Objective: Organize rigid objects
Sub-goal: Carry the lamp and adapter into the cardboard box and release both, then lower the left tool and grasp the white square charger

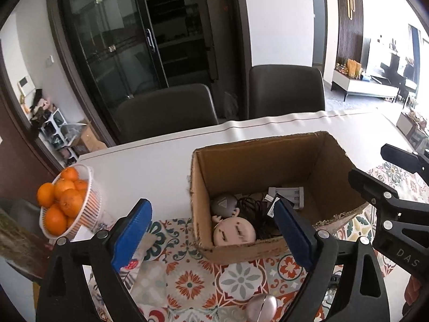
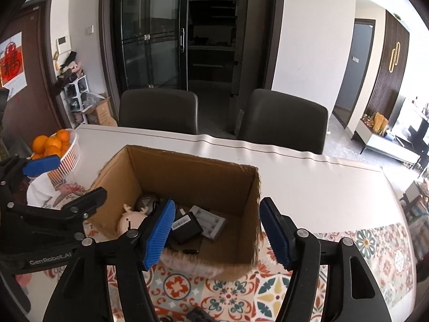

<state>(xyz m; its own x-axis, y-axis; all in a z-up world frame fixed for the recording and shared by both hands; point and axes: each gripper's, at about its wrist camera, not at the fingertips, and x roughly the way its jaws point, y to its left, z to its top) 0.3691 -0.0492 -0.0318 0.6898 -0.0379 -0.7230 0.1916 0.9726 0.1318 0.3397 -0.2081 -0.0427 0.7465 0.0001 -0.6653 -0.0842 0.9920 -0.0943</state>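
An open cardboard box (image 1: 236, 252) (image 2: 187, 169) stands on the patterned mat. Inside lie a pink round toy with a face (image 1: 233, 231) (image 2: 131, 221), a grey round device (image 1: 224, 204), a black coiled cable (image 1: 252, 209), a black adapter (image 2: 186, 228) and a white battery holder (image 1: 291, 196) (image 2: 211, 221). My left gripper (image 1: 211, 205) hovers open over the box's near left corner, nothing between its blue pads (image 1: 131, 236). My right gripper (image 2: 217, 202) is open above the box's near right part, its pads (image 2: 159, 236) clear of the wall.
A white basket of oranges (image 1: 92, 201) (image 2: 71, 155) sits at the table's left. A small pink round object (image 1: 261, 306) lies on the mat (image 1: 193, 281) near me. Two dark chairs (image 1: 166, 107) (image 2: 281, 118) stand behind the white table (image 1: 150, 166).
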